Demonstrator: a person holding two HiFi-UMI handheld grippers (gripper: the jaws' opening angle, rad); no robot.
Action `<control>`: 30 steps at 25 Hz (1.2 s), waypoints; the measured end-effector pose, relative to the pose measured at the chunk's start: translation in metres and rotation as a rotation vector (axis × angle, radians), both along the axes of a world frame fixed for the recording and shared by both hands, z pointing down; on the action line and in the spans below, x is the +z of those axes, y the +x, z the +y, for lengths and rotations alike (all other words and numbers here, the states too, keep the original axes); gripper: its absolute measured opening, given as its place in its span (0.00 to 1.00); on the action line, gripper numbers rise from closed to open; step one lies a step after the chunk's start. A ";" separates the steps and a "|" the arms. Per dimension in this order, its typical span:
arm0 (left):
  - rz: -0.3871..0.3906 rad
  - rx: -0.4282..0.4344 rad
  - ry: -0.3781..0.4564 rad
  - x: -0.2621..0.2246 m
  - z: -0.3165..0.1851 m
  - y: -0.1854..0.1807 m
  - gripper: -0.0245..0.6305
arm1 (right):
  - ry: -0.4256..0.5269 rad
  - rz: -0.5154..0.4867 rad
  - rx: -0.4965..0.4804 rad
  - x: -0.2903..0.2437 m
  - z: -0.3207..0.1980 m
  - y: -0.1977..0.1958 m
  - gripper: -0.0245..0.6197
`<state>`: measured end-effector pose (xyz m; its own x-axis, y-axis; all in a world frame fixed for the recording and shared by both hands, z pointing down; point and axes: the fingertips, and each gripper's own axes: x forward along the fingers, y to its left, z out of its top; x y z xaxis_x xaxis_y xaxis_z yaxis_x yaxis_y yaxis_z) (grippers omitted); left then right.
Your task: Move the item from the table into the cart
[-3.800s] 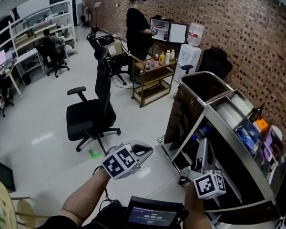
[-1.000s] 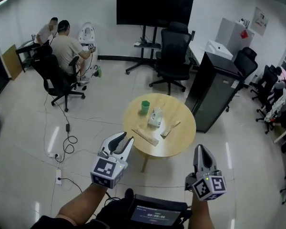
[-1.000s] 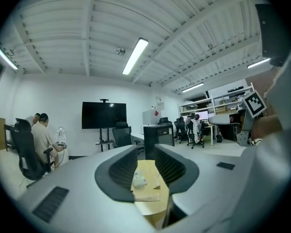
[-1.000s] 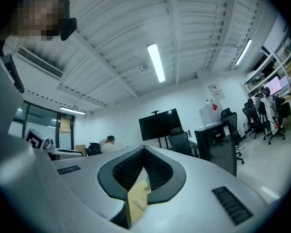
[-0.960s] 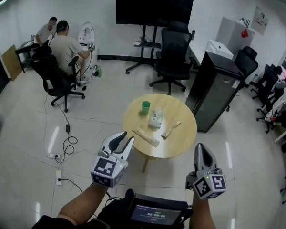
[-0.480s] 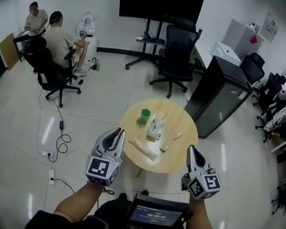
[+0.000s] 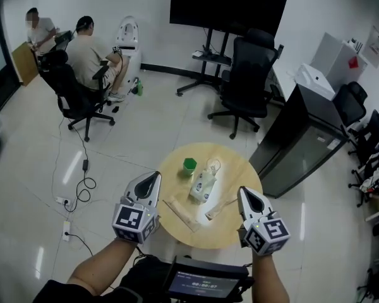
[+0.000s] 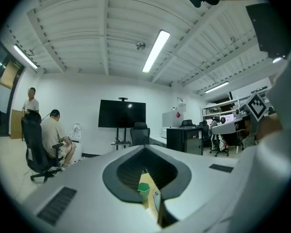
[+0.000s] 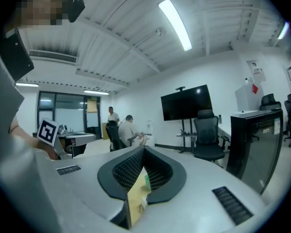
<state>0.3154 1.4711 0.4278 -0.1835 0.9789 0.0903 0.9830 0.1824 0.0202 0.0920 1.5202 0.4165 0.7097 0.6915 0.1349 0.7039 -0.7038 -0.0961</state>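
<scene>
Left hand-held gripper [image 7: 150, 183] & right hand-held gripper [image 7: 247, 199] both shut, empty. Pouch [image 7: 202, 185] on worktop [image 7: 237, 169] sits just ahead, btwn them. Flat packet [image 7: 184, 211] lies diagonal, nearer left.

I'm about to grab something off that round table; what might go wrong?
The left gripper and right gripper are shut; unopened, they could shove items across the round table. The green cup stands close by the clear pouch: taking one may topple the other. Cables on the floor could trip you.

One round table [image 7: 240, 169], one green cup [image 7: 189, 164], two hand-held grippers [image 7: 153, 178] [image 7: 246, 192], two people [image 7: 88, 50] [image 7: 42, 34].
</scene>
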 end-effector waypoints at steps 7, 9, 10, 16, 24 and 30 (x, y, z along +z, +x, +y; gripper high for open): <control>0.007 0.021 0.083 0.031 0.092 0.008 0.04 | 0.061 -0.157 -0.106 0.042 0.094 0.038 0.04; 0.019 0.041 0.111 0.045 0.116 0.023 0.04 | 0.064 -0.232 -0.122 0.059 0.120 0.058 0.04; 0.019 0.057 0.116 0.052 0.126 0.031 0.04 | 0.071 -0.264 -0.130 0.069 0.132 0.069 0.04; -0.015 0.119 0.189 0.103 0.184 0.072 0.04 | 0.152 -0.404 -0.146 0.141 0.198 0.114 0.15; 0.030 0.087 0.270 0.159 0.255 0.073 0.04 | 0.231 -0.587 -0.257 0.233 0.276 0.124 0.15; 0.039 0.069 0.347 0.215 0.295 0.052 0.07 | 0.191 -0.757 -0.384 0.289 0.325 0.125 0.23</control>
